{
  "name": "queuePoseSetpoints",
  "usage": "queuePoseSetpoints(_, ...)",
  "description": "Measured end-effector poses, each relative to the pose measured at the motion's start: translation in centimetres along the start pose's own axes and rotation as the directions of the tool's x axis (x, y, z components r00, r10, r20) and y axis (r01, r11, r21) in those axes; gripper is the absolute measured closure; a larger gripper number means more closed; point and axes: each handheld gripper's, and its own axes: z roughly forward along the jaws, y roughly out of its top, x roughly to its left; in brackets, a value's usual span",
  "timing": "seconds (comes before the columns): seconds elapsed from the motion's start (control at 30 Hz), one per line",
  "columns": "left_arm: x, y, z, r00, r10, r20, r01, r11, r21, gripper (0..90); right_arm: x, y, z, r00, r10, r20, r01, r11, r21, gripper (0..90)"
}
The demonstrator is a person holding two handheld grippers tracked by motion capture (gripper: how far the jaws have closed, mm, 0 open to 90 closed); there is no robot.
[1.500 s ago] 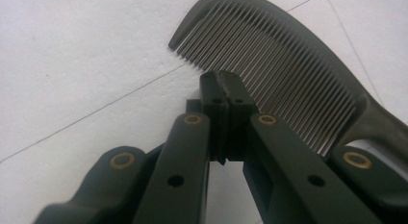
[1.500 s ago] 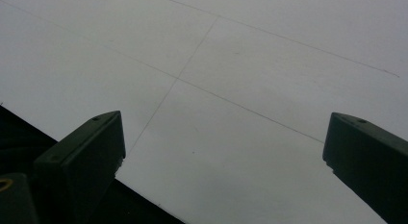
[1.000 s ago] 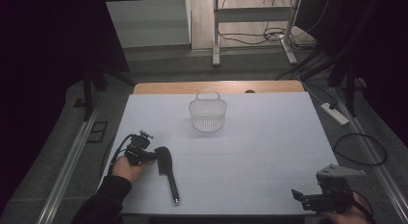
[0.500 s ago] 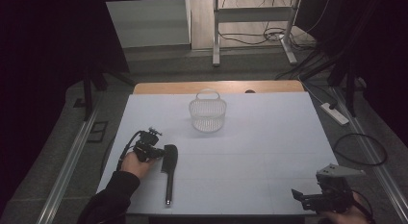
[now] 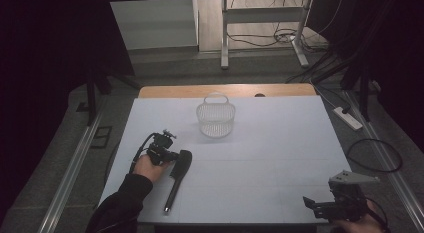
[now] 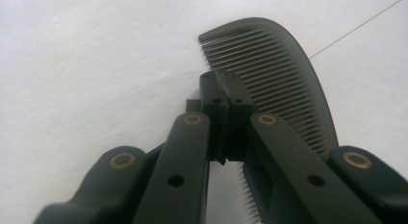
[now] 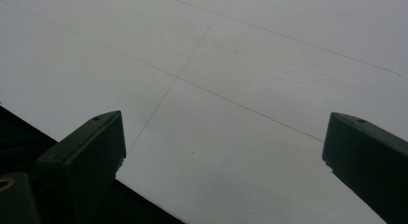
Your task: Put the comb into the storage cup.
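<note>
A black comb [image 5: 176, 178] with a long thin handle lies on the white table [image 5: 280, 143] at the front left, its handle pointing toward the near edge. My left gripper [image 5: 171, 156] is shut on the comb's toothed head. In the left gripper view the pads [image 6: 239, 111] pinch the comb [image 6: 284, 75] near its teeth, with the curved spine arching off to the right. My right gripper [image 5: 309, 204] rests at the table's front right corner, open. Its jaws [image 7: 223, 137] stand wide apart over bare table with nothing between them.
A white wire basket [image 5: 216, 119] with a handle stands upright at the table's far middle, well beyond the comb. A wooden strip [image 5: 225, 90] runs along the far edge. Cables and a power strip [image 5: 347, 118] lie on the floor to the right.
The left hand has moved a little right and away, carrying the comb's head along. The comb has swung round, so its handle tip now points near-left instead of near-right. The right gripper has kept still.
</note>
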Motion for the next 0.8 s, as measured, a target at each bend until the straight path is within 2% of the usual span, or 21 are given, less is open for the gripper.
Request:
queuePoseSetpoints(0.43,-1.7,1.2,0.7,0.9982,0.054,0.025,-0.054,0.9985,0.005,88.9,0.0,0.0,0.0,1.0000,0.000,-0.002,0.000,1.000,0.000,1.7)
queuePoseSetpoints(0.73,-1.6,1.2,0.4,0.9972,0.063,0.041,-0.063,0.9979,-0.014,88.6,-0.1,0.0,-0.1,1.0000,0.002,-0.007,-0.002,1.000,-0.011,1.7)
queuePoseSetpoints(0.8,-1.7,1.1,0.0,0.9965,0.064,0.053,-0.063,0.9976,-0.030,84.1,-0.1,-0.1,-0.1,1.0000,0.004,-0.009,-0.004,1.000,-0.012,1.6)
